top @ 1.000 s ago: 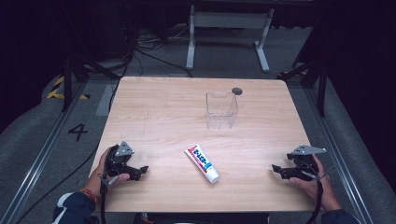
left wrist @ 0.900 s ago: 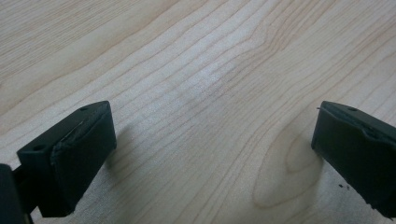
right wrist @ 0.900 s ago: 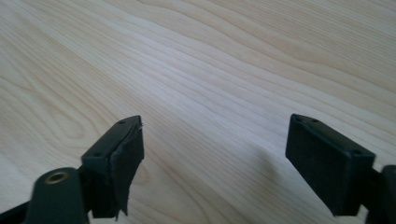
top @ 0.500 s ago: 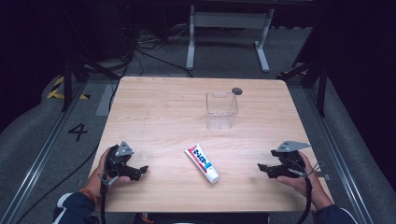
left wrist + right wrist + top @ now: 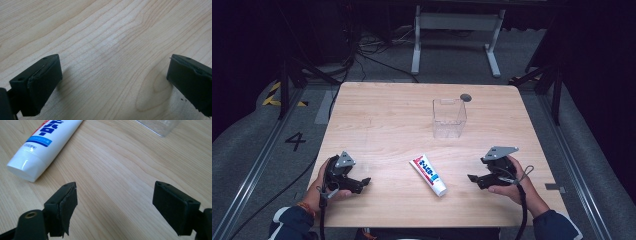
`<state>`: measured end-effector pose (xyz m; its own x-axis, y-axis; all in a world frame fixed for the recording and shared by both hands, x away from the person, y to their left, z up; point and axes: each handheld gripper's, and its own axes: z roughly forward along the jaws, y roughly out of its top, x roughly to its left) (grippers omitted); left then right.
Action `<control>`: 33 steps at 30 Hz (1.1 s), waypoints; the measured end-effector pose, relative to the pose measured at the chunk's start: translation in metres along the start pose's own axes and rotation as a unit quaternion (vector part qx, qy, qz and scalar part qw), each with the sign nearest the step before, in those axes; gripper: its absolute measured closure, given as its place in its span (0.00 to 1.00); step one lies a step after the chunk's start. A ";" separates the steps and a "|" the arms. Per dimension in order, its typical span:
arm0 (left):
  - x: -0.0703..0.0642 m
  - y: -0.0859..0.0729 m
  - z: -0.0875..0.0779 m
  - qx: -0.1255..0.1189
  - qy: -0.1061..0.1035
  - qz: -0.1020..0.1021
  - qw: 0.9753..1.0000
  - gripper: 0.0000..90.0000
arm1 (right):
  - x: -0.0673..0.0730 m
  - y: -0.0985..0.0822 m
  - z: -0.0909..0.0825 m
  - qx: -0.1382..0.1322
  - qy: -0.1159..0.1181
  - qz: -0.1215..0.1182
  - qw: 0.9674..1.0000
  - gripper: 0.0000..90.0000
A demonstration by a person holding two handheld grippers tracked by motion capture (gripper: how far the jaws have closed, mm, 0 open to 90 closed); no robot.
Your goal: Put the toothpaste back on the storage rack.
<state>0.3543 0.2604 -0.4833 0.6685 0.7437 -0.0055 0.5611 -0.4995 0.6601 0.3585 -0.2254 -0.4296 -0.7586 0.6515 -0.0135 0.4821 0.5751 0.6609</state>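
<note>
Right tongs (image 5: 474, 178) gaped empty, near toothpaste tube (image 5: 428, 175) lying at counter's (image 5: 382, 110) 6 o'clock; my left tongs (image 5: 362, 183) released too. Risk, I judged: flat pinch would skid slick tube sideways.

Right gripper view: toothpaste tube (image 5: 42, 147) cut off by top edge ahead-left of the jaws, print only partly readable. Clear container (image 5: 160, 126) ahead-right, just a bottom corner in frame. High view: tube lettering too small to read.
</note>
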 end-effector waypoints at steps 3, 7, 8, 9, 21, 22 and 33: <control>0.000 0.000 0.000 0.000 0.000 0.000 1.000 0.01 | 0.006 0.008 0.007 0.007 0.008 -0.008 1.000 0.23; 0.000 0.000 0.000 0.000 0.000 0.000 1.000 0.01 | 0.013 0.019 0.014 0.007 0.014 -0.016 1.000 0.24; 0.000 0.000 0.000 0.000 0.000 0.000 1.000 0.01 | 0.014 0.021 0.015 0.007 0.015 -0.019 1.000 0.24; 0.000 0.000 0.000 0.000 0.000 0.000 1.000 0.01 | 0.016 0.023 0.017 0.007 0.017 -0.019 1.000 0.24; 0.000 0.000 0.000 0.000 0.000 0.000 1.000 0.01 | 0.037 0.049 0.044 0.023 0.036 -0.045 0.998 0.25; 0.000 0.000 0.000 0.000 0.000 0.000 1.000 0.01 | 0.038 0.051 0.045 0.024 0.036 -0.047 0.998 0.25; 0.000 0.000 0.000 0.000 0.000 0.000 1.000 0.01 | 0.054 0.070 0.065 0.033 0.056 -0.055 0.996 0.26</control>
<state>0.3543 0.2605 -0.4833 0.6686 0.7436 -0.0058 0.5611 -0.4993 0.6603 0.3792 -0.1179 -0.4328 -0.8503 0.5262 0.0035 0.4188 0.6727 0.6100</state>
